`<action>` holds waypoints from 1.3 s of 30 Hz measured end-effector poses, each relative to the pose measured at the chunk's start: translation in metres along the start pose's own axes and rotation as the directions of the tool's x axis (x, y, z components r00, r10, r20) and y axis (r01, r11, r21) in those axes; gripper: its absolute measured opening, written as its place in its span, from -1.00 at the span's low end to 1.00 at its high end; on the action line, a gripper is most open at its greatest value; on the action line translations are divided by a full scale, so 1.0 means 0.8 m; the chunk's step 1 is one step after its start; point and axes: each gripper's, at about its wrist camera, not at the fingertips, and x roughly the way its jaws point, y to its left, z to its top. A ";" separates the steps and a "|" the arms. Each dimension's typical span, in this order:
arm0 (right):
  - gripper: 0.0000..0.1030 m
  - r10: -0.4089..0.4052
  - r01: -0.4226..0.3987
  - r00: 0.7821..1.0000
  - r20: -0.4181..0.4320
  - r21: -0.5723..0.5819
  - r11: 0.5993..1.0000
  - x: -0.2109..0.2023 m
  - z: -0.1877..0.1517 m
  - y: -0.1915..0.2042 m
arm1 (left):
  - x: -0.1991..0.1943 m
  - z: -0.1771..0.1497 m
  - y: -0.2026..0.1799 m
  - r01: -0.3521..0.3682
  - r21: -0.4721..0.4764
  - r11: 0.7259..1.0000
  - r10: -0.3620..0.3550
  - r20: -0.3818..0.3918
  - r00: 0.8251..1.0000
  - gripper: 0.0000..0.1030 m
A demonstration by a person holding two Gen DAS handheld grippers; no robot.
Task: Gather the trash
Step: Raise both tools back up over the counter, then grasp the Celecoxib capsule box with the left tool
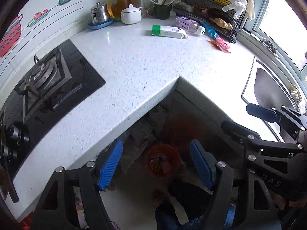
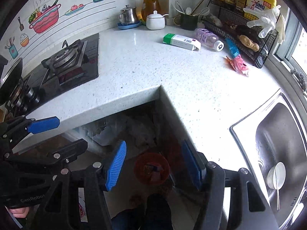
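Observation:
A white and green carton (image 1: 168,31) (image 2: 181,41) lies on the white counter near the back. Beside it lie a pink plastic bottle (image 1: 189,25) (image 2: 209,39) and a blue and pink wrapper (image 1: 217,37) (image 2: 236,57). A red trash bin (image 1: 163,160) (image 2: 151,167) with scraps inside stands on the floor below the counter's inner corner. My left gripper (image 1: 156,164) is open and empty above the bin. My right gripper (image 2: 153,166) is open and empty above the bin too. Each gripper shows at the edge of the other's view, the right one (image 1: 249,117) and the left one (image 2: 63,134).
A gas stove (image 1: 48,88) (image 2: 67,63) sits at the left. A steel sink (image 1: 272,92) (image 2: 278,153) holds a bowl (image 2: 276,175). A wire rack (image 1: 211,9) (image 2: 239,28), a sugar pot (image 1: 131,14), a kettle (image 1: 98,13) and a utensil cup (image 1: 162,9) line the back wall.

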 end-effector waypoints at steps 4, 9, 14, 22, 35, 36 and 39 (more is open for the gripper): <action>0.12 -0.010 0.010 1.000 0.015 0.014 1.000 0.007 0.035 -0.024 | 0.009 0.046 -0.013 -0.010 0.006 1.000 0.010 0.022 1.000 0.42; 0.12 -0.011 0.010 0.999 0.045 0.025 1.000 0.020 0.071 -0.048 | 0.019 0.100 -0.028 -0.039 0.015 0.999 0.039 0.051 0.998 0.42; 0.12 -0.011 0.008 0.998 0.065 0.050 0.999 0.027 0.104 -0.068 | 0.029 0.148 -0.036 -0.057 0.039 0.998 0.054 0.068 0.996 0.42; 0.20 -0.047 0.037 0.995 0.086 0.112 0.993 0.040 0.152 -0.099 | 0.054 0.228 -0.041 -0.059 0.124 0.991 0.048 0.089 0.995 0.42; 0.24 -0.170 0.155 0.985 0.009 0.374 0.915 0.094 0.219 -0.131 | 0.143 0.362 -0.045 0.088 0.456 0.885 -0.098 -0.003 0.995 0.42; 0.24 -0.177 0.164 0.984 -0.004 0.397 0.903 0.100 0.223 -0.132 | 0.152 0.370 -0.045 0.103 0.482 0.870 -0.107 -0.019 0.994 0.42; 0.24 -0.192 0.190 0.980 -0.042 0.460 0.867 0.119 0.231 -0.135 | 0.182 0.391 -0.046 0.148 0.559 0.816 -0.128 -0.076 0.989 0.42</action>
